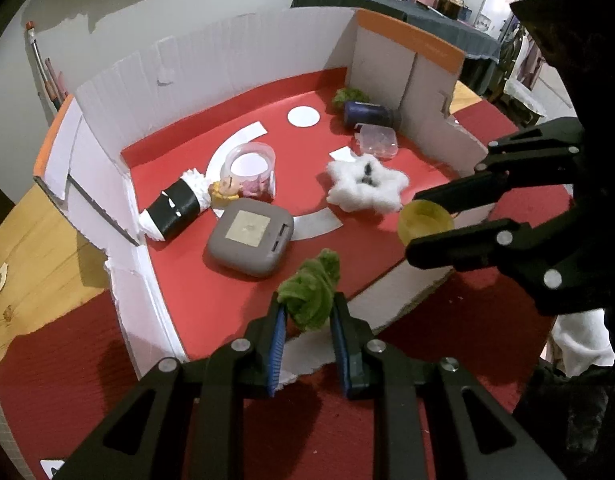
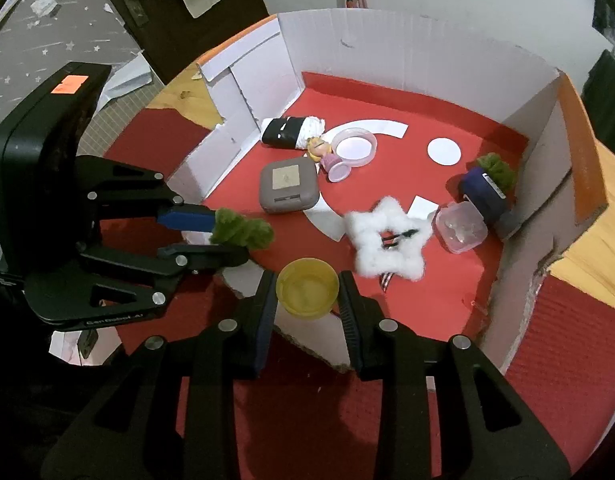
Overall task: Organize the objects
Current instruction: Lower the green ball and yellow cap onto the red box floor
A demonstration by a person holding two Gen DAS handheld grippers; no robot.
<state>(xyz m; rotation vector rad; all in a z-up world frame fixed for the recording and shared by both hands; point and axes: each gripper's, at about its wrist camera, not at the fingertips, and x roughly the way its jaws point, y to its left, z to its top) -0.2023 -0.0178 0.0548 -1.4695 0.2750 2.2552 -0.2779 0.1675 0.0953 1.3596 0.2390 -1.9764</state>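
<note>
My left gripper (image 1: 307, 312) is shut on a green fuzzy pipe-cleaner tuft (image 1: 311, 290), held above the near edge of the cardboard box (image 1: 227, 40); it also shows in the right wrist view (image 2: 243, 231). My right gripper (image 2: 307, 292) is shut on a small yellow cup (image 2: 307, 286), also over the near edge; the cup shows in the left wrist view (image 1: 425, 220). Inside on the red floor lie a white fluffy star (image 1: 365, 182), a grey square case (image 1: 251, 242), a black-and-white roll (image 1: 175, 208), a clear jar (image 1: 251, 164) and a small doll (image 2: 321, 148).
At the box's right corner lie a dark blue bottle (image 1: 369, 114) with another green tuft (image 1: 349, 96) and a clear lidded container (image 1: 377, 140). White paper shapes (image 1: 303, 116) are stuck on the floor. The box stands on a red mat (image 2: 567, 360) on a wooden table.
</note>
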